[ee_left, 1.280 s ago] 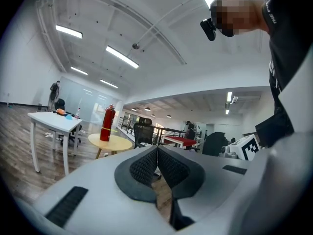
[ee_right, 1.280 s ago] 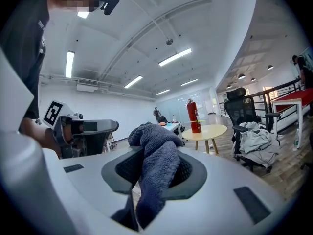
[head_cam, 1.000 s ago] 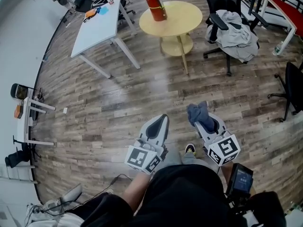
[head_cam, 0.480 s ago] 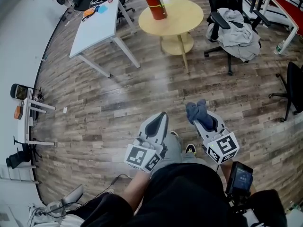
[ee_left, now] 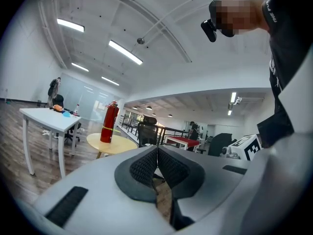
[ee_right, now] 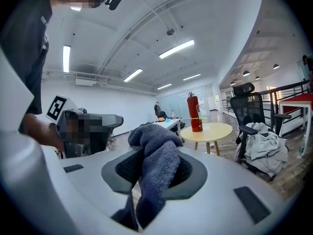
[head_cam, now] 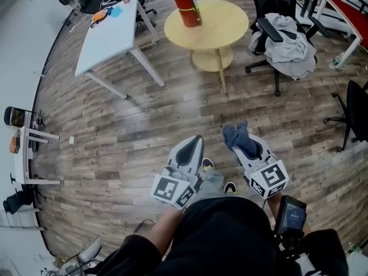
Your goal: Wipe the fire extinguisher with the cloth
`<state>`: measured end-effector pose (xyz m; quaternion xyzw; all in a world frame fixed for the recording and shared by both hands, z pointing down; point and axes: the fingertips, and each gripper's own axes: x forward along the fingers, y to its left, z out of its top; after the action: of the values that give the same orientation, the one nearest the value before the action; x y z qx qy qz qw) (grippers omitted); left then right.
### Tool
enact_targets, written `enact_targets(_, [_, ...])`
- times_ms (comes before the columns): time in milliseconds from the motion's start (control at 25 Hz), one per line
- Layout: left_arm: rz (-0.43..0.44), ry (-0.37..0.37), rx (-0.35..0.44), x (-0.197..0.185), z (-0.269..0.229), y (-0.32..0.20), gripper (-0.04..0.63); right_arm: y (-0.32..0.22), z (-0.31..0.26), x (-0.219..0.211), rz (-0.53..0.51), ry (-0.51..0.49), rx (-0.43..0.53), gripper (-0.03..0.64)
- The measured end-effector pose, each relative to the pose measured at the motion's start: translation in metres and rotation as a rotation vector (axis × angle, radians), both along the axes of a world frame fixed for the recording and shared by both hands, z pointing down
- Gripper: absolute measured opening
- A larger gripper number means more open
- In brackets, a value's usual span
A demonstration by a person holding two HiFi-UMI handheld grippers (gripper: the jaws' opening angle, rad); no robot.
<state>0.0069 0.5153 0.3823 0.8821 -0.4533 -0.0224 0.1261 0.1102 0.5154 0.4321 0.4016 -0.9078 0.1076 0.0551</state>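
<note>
The left tool is held low over the brown wood-plank floor, its jaws pressed together with nothing between them. A blue-grey knitted cloth is pinched between the jaws of the right tool, with a bunched end standing up past the tips. The red cylindrical fire extinguisher is seen upright on the round pale-yellow wooden worktop, well apart from both tools. A white rectangular worktop is seen to its left, and a black office chair draped with grey fabric to its right.
</note>
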Motion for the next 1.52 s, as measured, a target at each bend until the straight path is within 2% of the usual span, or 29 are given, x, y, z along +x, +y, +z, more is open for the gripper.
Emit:
enact_targets(360, [0.017,-0.004,0.024,-0.052,-0.007,-0.078,0.023,-0.087,-0.009,-0.076,-0.061,0.033,0.02,0.12])
enact_targets(560, [0.028,0.005,0.03,-0.069,-0.003,-0.111,0.023,-0.122,-0.011,-0.091,-0.061,0.056,0.044,0.12])
enact_targets(800, [0.03,0.007,0.03,-0.09,-0.001,-0.141,0.023,-0.155,-0.014,-0.091,-0.001,0.057,0.046,0.12])
enact_targets(1080, [0.006,0.015,0.0,-0.092,0.006,-0.176,0.023,-0.19,-0.001,-0.089,-0.025,0.076,0.012,0.12])
enact_targets(1280, [-0.008,-0.006,-0.022,-0.083,0.016,-0.225,0.023,-0.241,0.011,-0.077,-0.036,0.076,-0.005,0.12])
enact_targets(1520, [0.011,-0.046,-0.045,-0.051,0.028,-0.294,0.023,-0.318,0.018,-0.047,-0.037,0.047,-0.02,0.12])
